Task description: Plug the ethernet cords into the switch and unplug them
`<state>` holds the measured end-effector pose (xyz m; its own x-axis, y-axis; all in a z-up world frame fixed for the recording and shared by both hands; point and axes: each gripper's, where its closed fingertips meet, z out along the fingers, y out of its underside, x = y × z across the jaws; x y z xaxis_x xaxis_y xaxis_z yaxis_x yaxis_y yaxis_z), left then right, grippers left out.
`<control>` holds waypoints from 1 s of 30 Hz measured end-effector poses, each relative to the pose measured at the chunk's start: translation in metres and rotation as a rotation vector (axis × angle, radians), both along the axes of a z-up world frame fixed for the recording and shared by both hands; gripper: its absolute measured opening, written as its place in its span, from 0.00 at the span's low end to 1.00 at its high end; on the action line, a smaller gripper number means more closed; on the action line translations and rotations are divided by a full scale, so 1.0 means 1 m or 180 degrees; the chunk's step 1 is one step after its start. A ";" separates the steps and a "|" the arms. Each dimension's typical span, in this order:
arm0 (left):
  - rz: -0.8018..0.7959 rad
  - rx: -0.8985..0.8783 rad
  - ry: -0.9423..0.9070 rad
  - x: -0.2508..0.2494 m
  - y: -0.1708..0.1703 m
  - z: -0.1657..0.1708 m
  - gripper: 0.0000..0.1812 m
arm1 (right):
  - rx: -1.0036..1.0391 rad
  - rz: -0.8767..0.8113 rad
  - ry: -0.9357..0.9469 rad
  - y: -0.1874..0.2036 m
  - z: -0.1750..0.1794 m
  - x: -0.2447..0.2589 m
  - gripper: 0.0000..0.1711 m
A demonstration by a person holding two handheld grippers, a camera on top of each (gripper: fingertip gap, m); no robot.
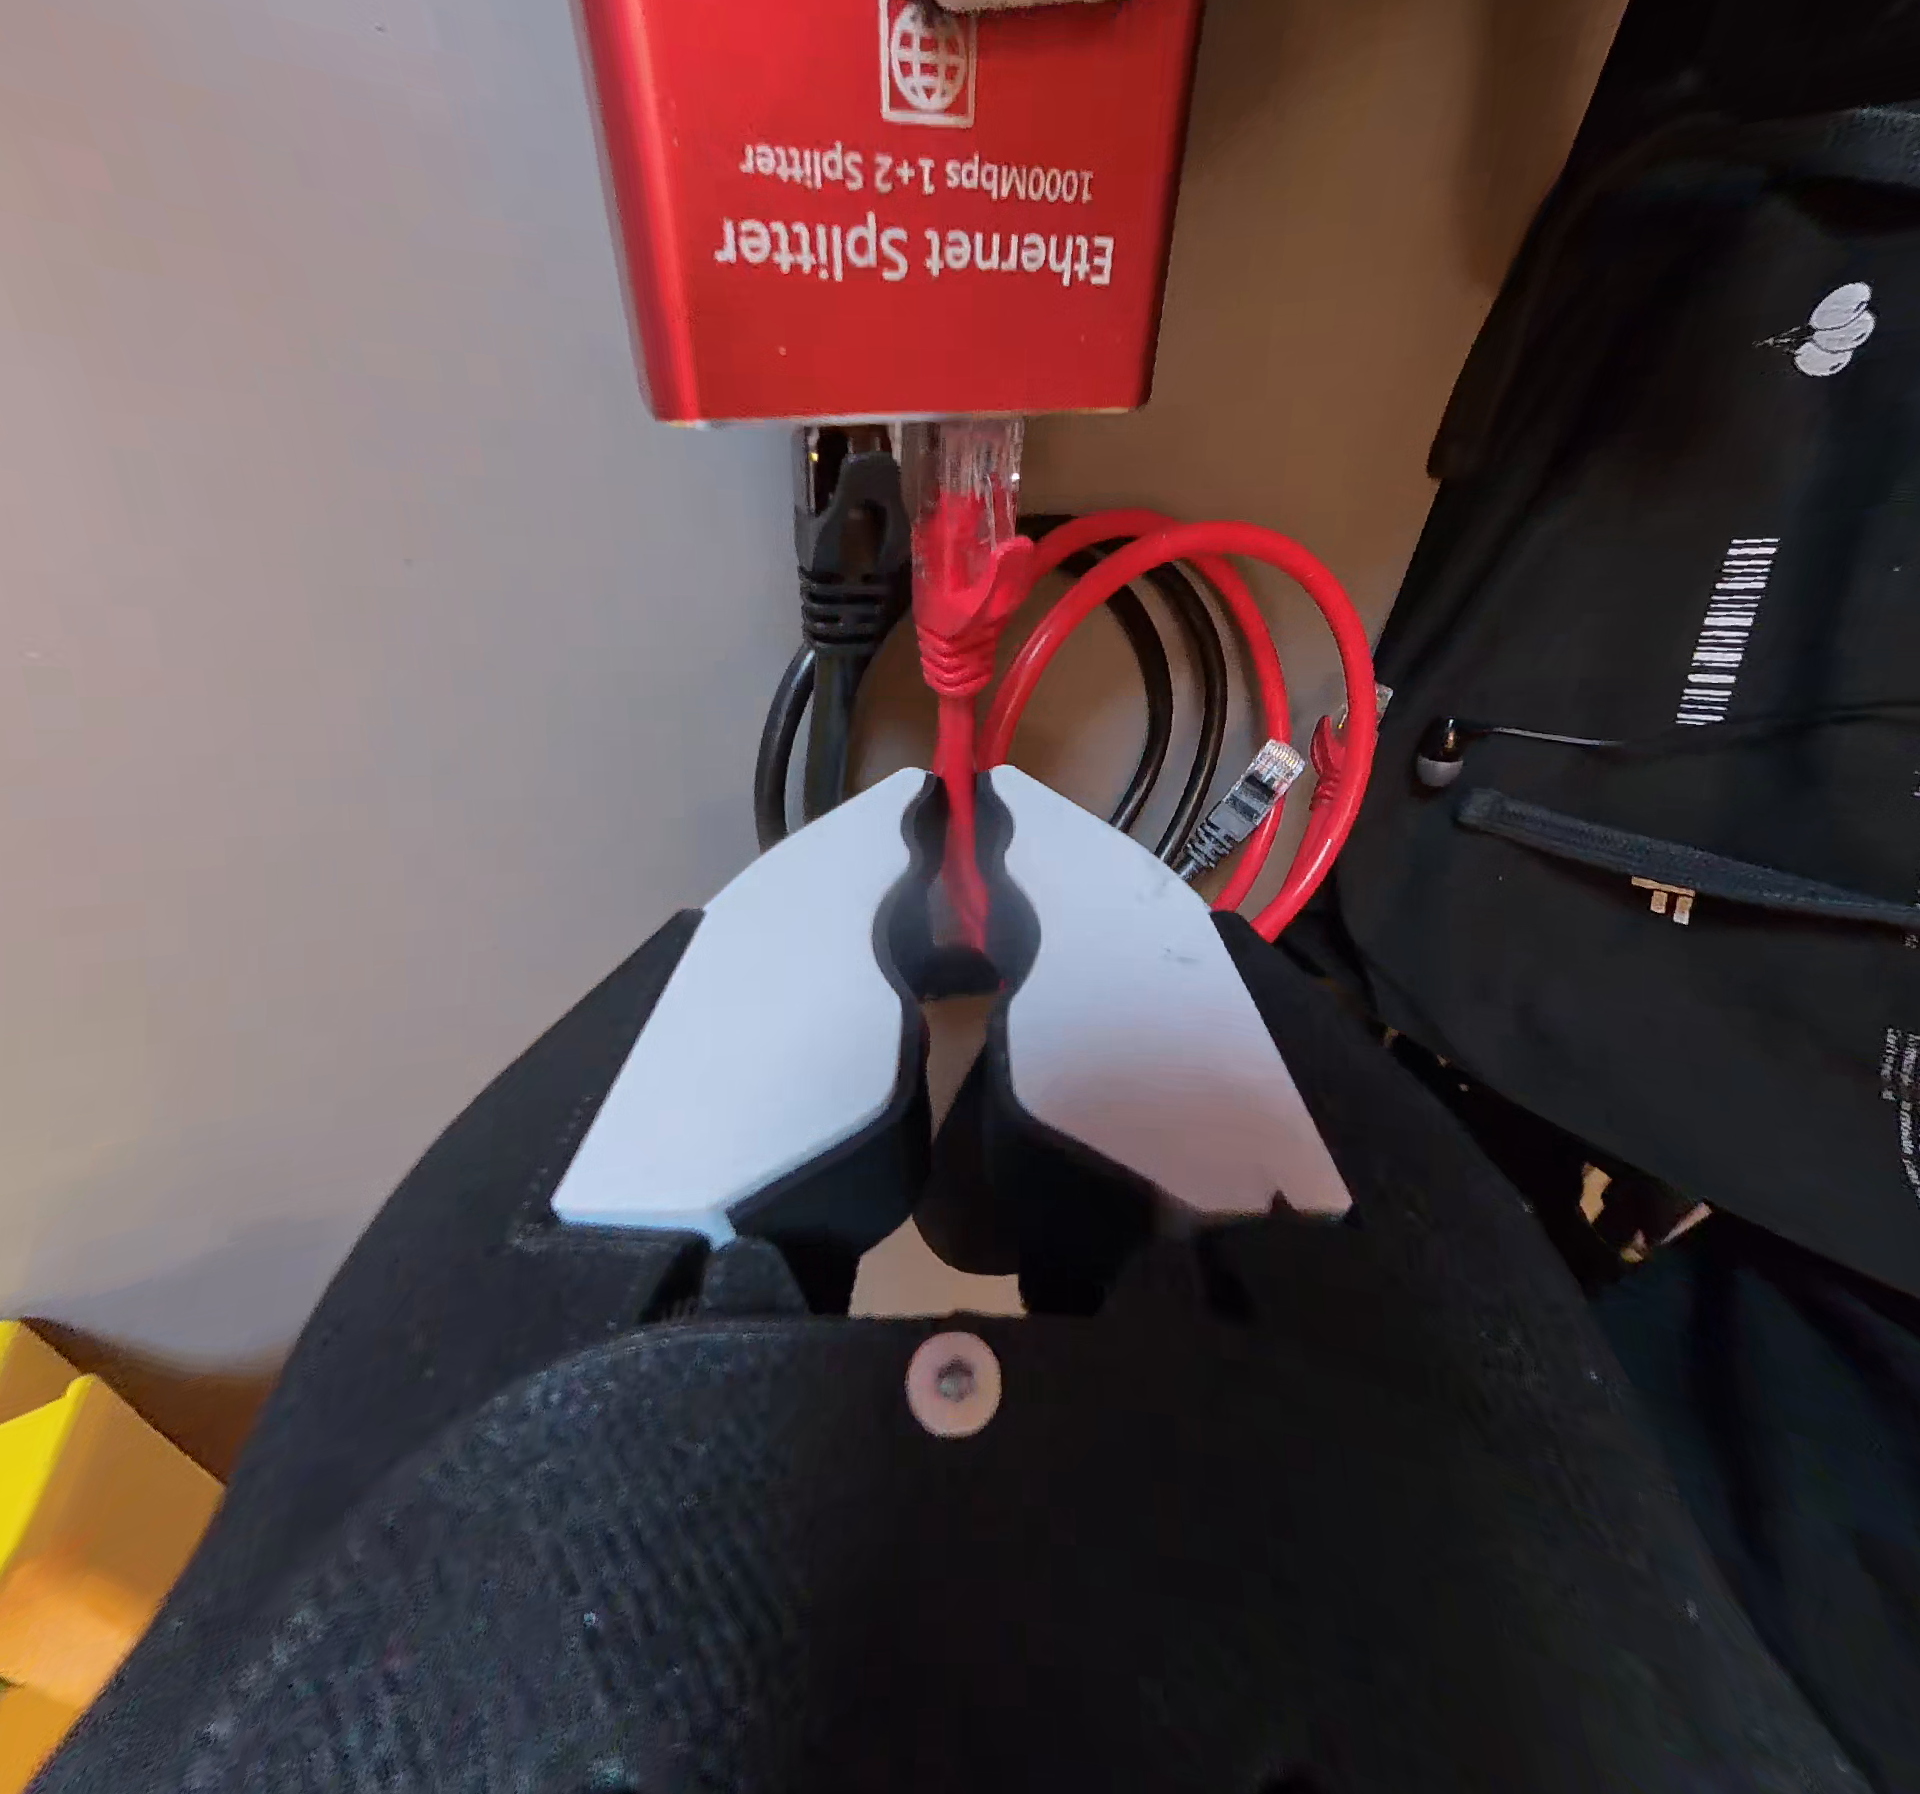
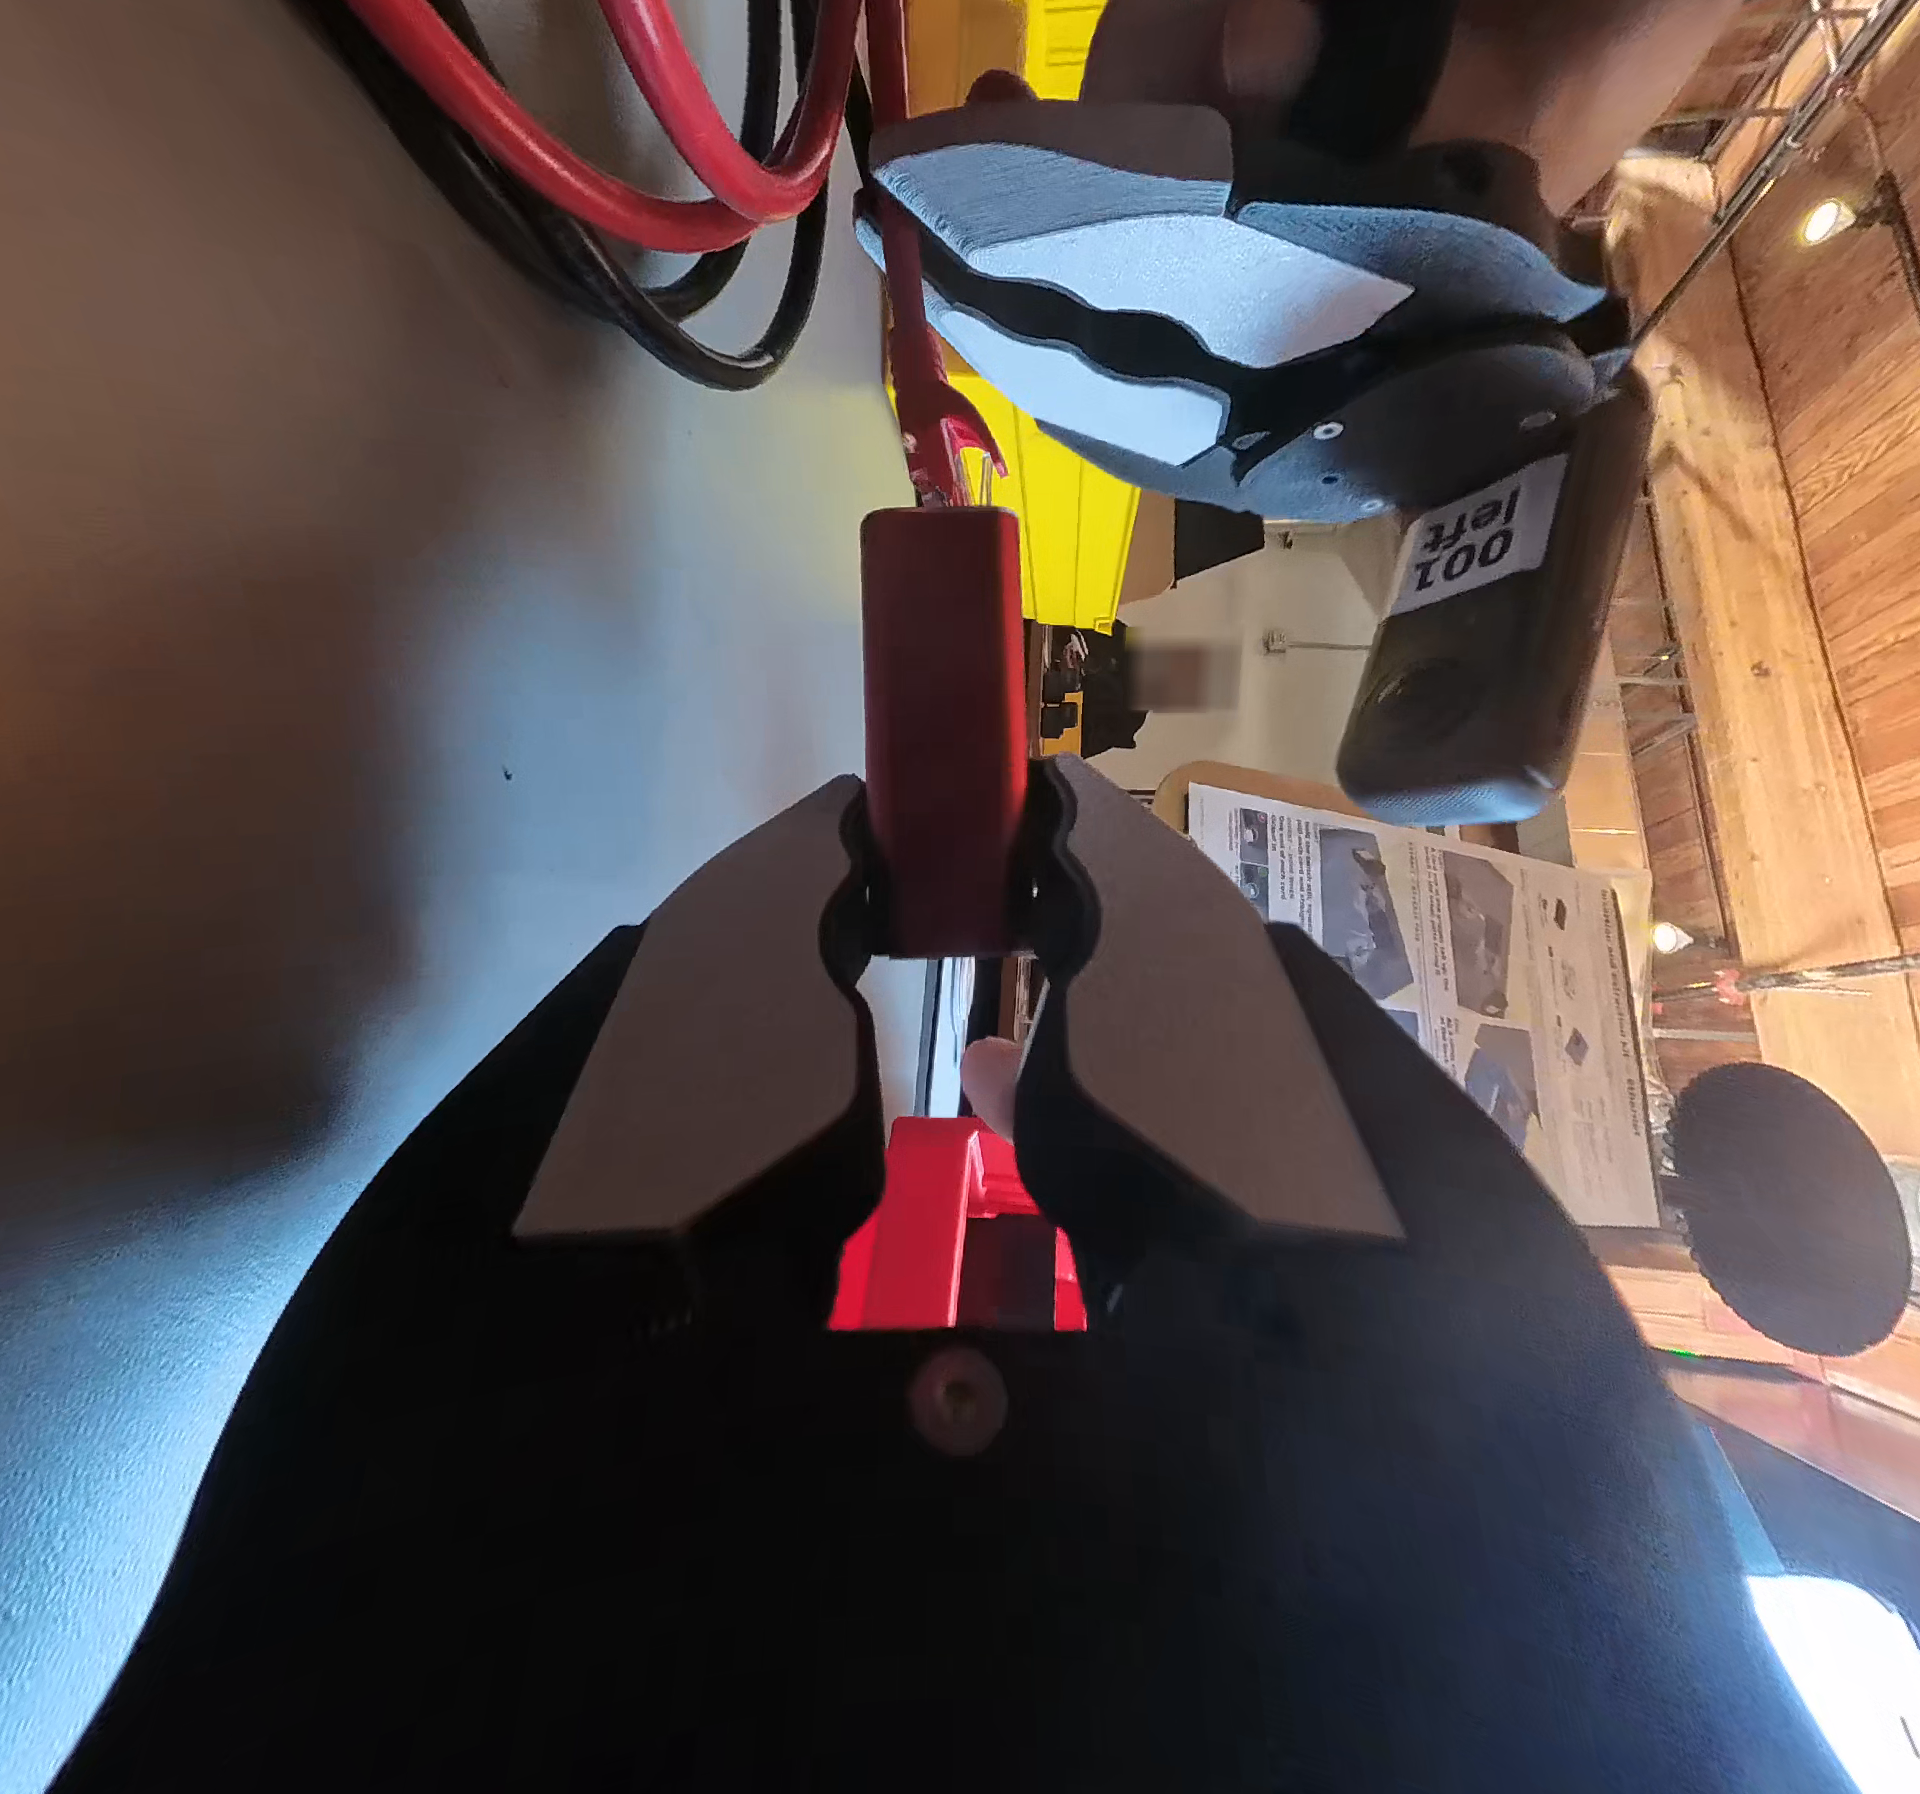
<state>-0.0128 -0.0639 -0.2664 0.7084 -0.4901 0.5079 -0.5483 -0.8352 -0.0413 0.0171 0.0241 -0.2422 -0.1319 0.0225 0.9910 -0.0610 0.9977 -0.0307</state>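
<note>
While your right gripper (image 2: 951,861) clamps its jaws on the red switch's (image 1: 894,186) far end above the tabletop (image 1: 312,601), your left gripper (image 1: 958,794) pinches the red cord (image 1: 961,778) just behind its plug, seated beside the black cord (image 1: 842,549).

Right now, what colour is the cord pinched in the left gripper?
Red. The red cord runs from the switch into the left gripper; left wrist view shows it best.

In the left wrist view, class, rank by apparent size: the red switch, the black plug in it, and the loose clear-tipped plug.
1. Red switch, by far the largest.
2. Black plug, seated in the switch.
3. Loose clear-tipped plug, slightly smaller; it may lie at a different depth, so that ranking is unsure.
</note>
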 end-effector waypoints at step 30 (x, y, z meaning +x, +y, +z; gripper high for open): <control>-0.0068 0.0068 -0.0131 0.006 0.008 0.073 0.03 | -0.0131 0.0085 0.0351 -0.002 0.040 0.004 0.15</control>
<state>-0.0064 -0.0563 -0.1930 0.6765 -0.5160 0.5255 -0.5634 -0.8221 -0.0819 0.0216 0.0219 -0.2026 -0.0231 0.0614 0.9978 -0.0927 0.9937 -0.0633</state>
